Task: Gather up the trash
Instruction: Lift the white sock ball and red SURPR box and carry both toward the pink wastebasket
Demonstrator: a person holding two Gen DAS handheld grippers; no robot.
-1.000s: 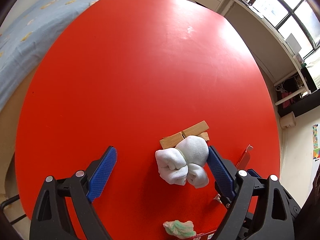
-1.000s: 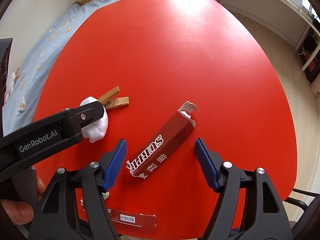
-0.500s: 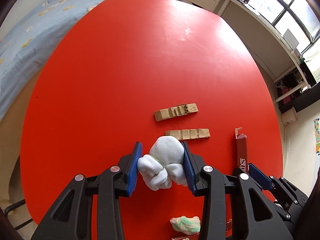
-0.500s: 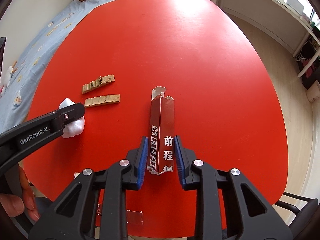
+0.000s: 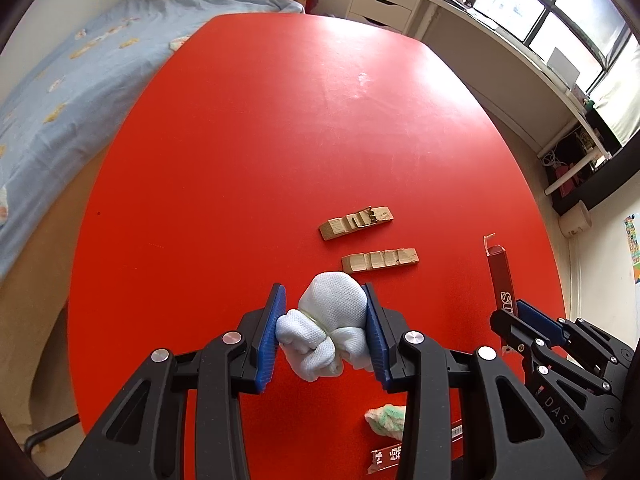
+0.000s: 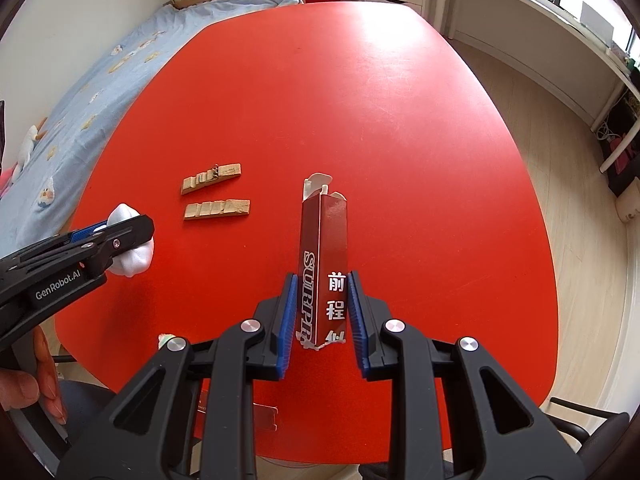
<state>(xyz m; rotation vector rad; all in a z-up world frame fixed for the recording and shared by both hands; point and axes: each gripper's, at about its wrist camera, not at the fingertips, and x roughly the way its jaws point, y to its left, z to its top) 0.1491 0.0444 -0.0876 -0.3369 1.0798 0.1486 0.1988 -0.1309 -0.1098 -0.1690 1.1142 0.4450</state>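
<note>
Grippers both grip: left gripper (image 5: 325, 330) clamps white mesh cloth bundle (image 5: 330, 320); right gripper (image 6: 322, 312) clamps dark-red cardboard box (image 6: 325, 258) near two wooden clothespin halves (image 6: 216, 192).

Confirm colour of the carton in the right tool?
Dark red carton, white lettering; right wrist view shows it best.

Shown were two tan wooden clothespin halves (image 5: 356, 223), one white bundled cloth (image 5: 328, 330), one dark-red cardboard box (image 6: 323, 260), one green-white wad (image 5: 386, 420).
</note>
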